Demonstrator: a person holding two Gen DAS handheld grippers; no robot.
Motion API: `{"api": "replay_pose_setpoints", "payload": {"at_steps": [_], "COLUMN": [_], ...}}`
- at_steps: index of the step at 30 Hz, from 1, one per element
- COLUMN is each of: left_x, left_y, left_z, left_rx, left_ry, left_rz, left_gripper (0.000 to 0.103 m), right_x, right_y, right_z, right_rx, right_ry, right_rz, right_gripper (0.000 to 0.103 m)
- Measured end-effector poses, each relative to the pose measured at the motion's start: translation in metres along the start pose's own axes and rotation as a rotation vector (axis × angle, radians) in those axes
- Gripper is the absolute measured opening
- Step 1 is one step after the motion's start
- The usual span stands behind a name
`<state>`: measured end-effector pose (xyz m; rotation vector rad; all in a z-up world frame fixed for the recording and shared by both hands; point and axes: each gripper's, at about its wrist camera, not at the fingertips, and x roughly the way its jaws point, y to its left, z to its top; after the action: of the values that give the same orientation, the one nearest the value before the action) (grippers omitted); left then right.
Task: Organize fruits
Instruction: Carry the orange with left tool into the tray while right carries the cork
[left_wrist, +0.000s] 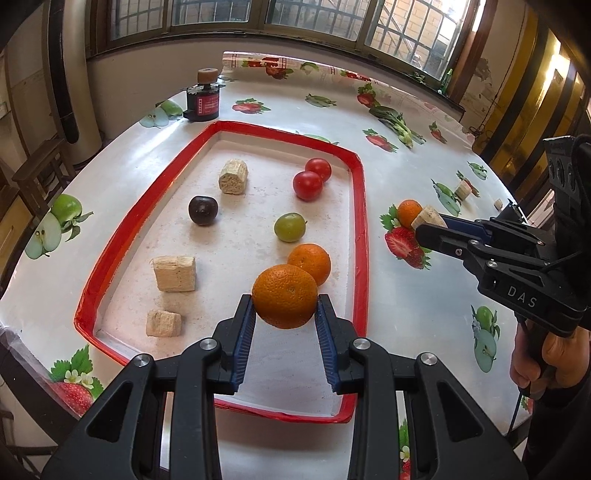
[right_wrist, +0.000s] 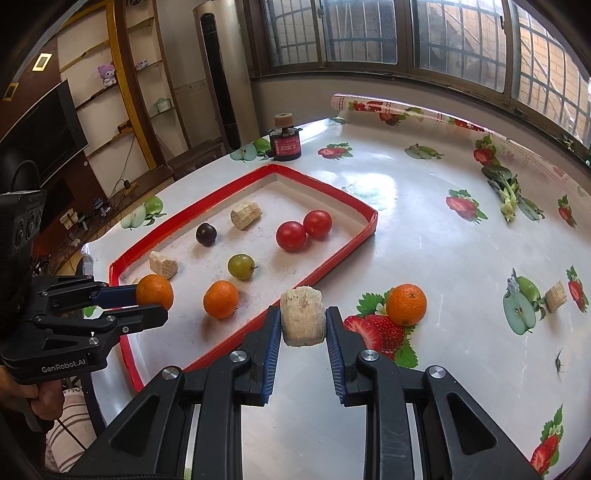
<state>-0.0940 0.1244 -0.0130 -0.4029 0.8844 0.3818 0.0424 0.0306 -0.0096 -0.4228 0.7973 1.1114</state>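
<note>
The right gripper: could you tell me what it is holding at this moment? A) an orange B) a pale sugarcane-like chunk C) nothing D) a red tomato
B: in the right wrist view the right gripper is clamped on a pale fibrous chunk over the table beside the red-rimmed tray, while the orange sits in the left gripper.

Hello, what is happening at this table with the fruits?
A person holds a gripping tool in each hand and sorts fruit into a red-rimmed tray. The left tool grips an orange above the tray's near end. The right tool grips a pale sugarcane piece just outside the rim. Another orange lies on the tablecloth, outside the tray.
</note>
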Motion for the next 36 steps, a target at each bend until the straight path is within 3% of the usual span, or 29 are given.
{"api": "replay_pose_setpoints", "payload": {"at_steps": [14,36], "left_x": [0.007,0.048], "left_y": [0.019,0.028], "left_z": [0.0,0.026], "left_rx": [-0.031,-0.024], "left_ry": [0.019,0.074], "left_rz": [0.019,0.04], "left_gripper": [0.03,0.03], "right_x": [0.02,0.09], "right_y": [0.018,0.022], "right_z": [0.016,0.05], "right_rx": [-0.038,-0.086], "right_ry": [0.017,0.098], "right_rz": [0.029,0.041], "right_gripper": [0.025,0.025]}}
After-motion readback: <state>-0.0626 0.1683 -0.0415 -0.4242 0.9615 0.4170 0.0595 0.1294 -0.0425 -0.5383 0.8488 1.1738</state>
